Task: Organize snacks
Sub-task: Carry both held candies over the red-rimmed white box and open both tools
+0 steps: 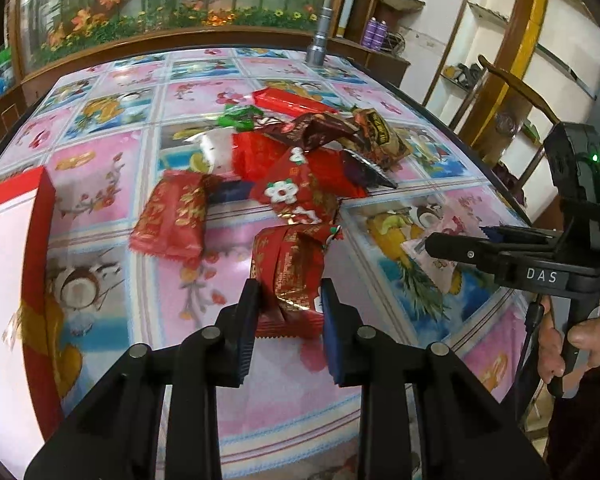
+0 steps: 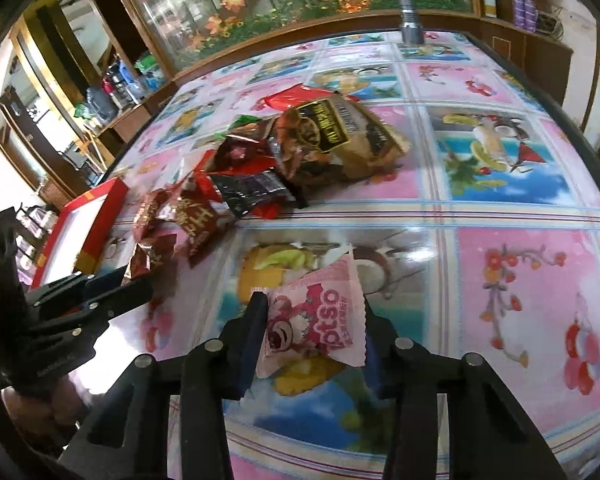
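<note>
My left gripper (image 1: pixel 289 294) is shut on a red and gold snack packet (image 1: pixel 288 276), held just above the table. My right gripper (image 2: pixel 314 312) is shut on a pink Lotso snack packet (image 2: pixel 312 316); it also shows at the right of the left wrist view (image 1: pixel 452 246). A pile of snack packets (image 1: pixel 300 148) lies mid-table: red ones, a dark brown one, a green one and a brown and gold bag (image 2: pixel 340 136). A red box with a white inside (image 1: pixel 8 280) stands at the left edge, also in the right wrist view (image 2: pixel 80 232).
The table wears a glossy pink and blue fruit-print cloth (image 2: pixel 520 280). A metal pole (image 1: pixel 320 40) rises at its far edge. A wooden cabinet with a flower panel (image 1: pixel 160 12) stands behind. Shelves and a wooden chair (image 1: pixel 508 92) are to the right.
</note>
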### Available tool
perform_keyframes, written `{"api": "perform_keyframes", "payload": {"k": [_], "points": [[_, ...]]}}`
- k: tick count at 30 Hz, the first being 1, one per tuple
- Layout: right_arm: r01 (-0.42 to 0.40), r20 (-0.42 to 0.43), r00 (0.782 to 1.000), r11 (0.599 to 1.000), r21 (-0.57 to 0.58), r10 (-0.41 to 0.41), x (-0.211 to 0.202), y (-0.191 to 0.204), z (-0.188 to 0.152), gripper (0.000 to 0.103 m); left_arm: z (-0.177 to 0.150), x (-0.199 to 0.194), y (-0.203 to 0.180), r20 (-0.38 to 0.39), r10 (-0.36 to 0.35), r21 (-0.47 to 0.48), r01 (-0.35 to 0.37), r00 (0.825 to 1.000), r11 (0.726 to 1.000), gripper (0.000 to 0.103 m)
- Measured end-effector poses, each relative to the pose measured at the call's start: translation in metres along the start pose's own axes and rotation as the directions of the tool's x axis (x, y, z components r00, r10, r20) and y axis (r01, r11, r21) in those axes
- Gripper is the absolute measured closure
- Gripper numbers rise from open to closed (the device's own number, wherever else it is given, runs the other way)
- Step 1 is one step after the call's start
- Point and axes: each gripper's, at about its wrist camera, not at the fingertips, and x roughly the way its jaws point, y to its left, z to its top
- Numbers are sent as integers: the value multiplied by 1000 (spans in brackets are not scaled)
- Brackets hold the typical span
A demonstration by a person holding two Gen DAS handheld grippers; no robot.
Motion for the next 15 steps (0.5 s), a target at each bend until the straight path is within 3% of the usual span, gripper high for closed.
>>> {"api": "perform_keyframes", "payload": {"k": [1,3,4,8,9,10,15], "points": [[3,3,1000,1000,-6,-3,0,1,-1,62,-2,-2,3,3,-3,-14,3,1000,1000,78],[-19,3,1000,1000,-4,19,0,2,-2,63,-5,-7,7,6,-5,-39,6,1000,999,93],[-35,1,999,999,-1,35,0,2,-2,64,-7,-9,10,0,-8,-54,8,1000,999,95],[-77,2,997,997,-2,77,0,8,-3,68,-16,-11,15,-16,8,-63,-9,1000,998,95],[-86,2,996,996,-11,86,0,11,-3,77,-18,-12,16,-18,15,-66,-16,1000,998,95],[-109,-2,994,994,-16,109,0,14,-4,79,-20,-14,17,-15,7,-77,-8,1000,997,95],[-133,1,991,990,-52,133,2,28,-6,79,-16,-27,14,16,64,-40,-63,998,997,95]]}}
